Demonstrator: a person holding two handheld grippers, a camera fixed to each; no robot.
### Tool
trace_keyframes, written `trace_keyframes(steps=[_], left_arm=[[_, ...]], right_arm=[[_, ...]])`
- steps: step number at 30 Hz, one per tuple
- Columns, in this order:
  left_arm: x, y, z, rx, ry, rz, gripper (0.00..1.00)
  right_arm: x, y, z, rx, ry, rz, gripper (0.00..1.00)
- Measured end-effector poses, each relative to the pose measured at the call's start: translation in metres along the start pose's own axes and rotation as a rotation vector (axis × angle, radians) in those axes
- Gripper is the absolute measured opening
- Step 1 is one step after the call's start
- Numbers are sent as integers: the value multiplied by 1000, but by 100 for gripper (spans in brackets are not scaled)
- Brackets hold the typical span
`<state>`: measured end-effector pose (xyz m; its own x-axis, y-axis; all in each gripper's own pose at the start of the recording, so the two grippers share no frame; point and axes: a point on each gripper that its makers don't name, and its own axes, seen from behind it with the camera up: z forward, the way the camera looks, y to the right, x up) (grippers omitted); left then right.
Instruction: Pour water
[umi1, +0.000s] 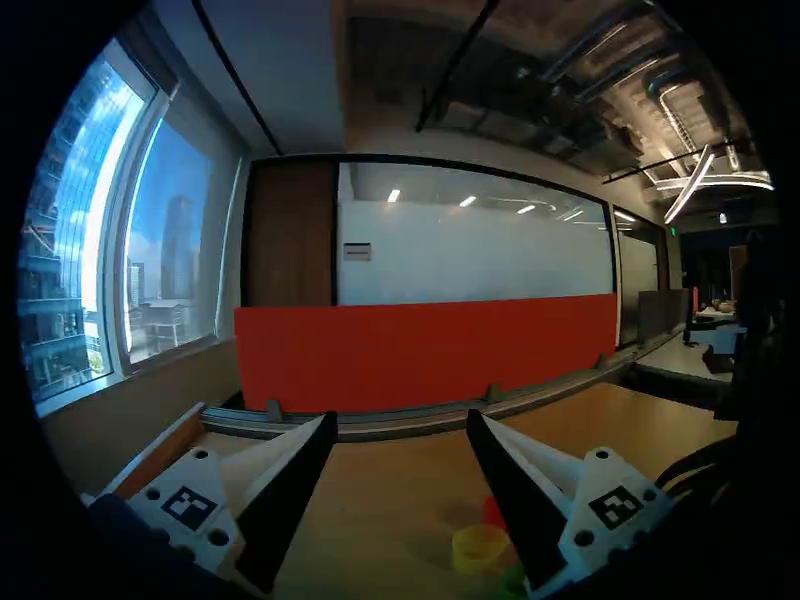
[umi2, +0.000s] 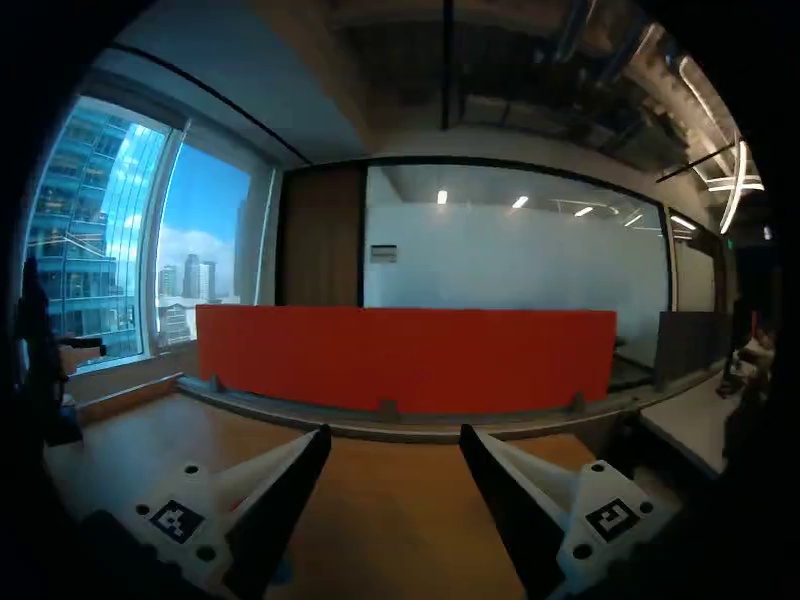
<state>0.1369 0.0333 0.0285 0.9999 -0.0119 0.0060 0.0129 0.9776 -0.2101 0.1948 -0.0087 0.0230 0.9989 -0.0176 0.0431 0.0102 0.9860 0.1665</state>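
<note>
Both left gripper (umi1: 400, 414) and right gripper (umi2: 394, 429) show fingers (umi1: 295, 480) wide, empty. Careless descent could topple the yellow cup (umi1: 480, 548), lower centre.

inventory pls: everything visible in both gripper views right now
desk: 1, light wood, under both tongs
divider: 1, orange-red, upright along the desk's far edge
window panes: 2, blue sky and towers outside, on the side wall
glass wall: 1, frosted white, behind the divider
ceiling lights: several, white strips, overhead
yellow cup: 1, yellow, on the desk beside one finger of the left tongs
red thing: 1, red, just behind the yellow cup, mostly hidden
green thing: 1, green, in front of the yellow cup, cut off
left tongs: 1, white with black fingers, open, empty
right tongs: 1, same colours, open, empty
</note>
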Motion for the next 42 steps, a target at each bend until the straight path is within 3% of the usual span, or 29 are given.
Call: trace_keyframes(steps=[6, 12, 18, 27, 42], left_arm=[[-10, 17, 2, -84, -26, 13, 96], [-11, 32, 0, -154, -29, 63, 96], [-5, 57, -5, -268, -22, 58, 96], [-13, 74, -10, -353, -60, 76, 96], [-54, 89, -17, -468, -161, 63, 96]], right_arm=[[3, -22, 2, 105, 2, -12, 100], [11, -61, -4, 256, 11, -55, 100], [11, -88, -8, 383, 2, -78, 100], [2, -99, -10, 464, -49, -104, 100], [-41, -100, -15, 551, -193, -138, 100]])
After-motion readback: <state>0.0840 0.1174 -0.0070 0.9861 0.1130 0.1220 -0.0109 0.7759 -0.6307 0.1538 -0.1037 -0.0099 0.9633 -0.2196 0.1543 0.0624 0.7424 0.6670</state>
